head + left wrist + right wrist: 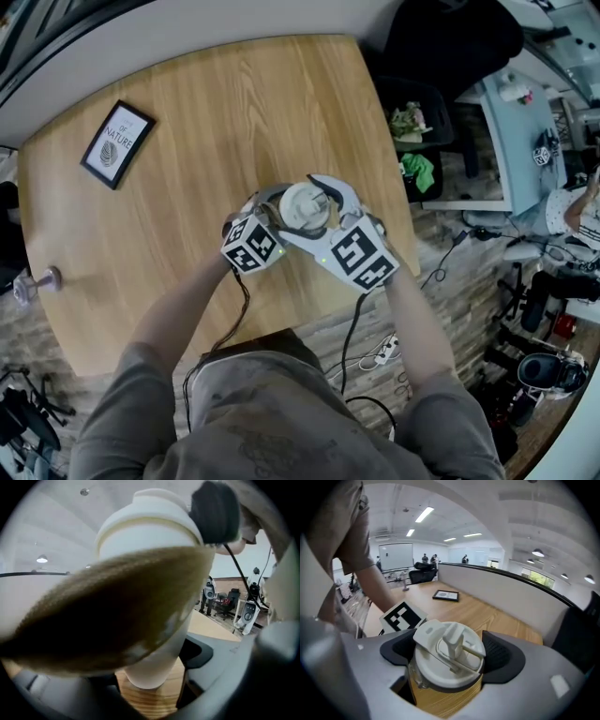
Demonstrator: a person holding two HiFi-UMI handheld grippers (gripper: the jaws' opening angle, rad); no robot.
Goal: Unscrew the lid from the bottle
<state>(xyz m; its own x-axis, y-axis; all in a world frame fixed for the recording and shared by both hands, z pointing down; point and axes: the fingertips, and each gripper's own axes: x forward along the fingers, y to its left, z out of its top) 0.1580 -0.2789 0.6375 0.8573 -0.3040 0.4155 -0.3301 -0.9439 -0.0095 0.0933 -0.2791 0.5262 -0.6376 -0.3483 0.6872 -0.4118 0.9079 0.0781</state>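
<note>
Two grips are sharing the bottle (154, 665), which is standing near-right on the table (234, 122): your left gripper (269, 206) is clamping its body steady while your right gripper (451, 652) is squeezing the lid (449, 654) to twist it.

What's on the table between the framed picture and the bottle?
Nothing: in the head view, bare table top runs from the framed picture to the bottle.

Grey sleeves (122, 384), black cables (349, 333); left tongs (140, 672), right tongs (449, 653) seemingly pale grey
</note>
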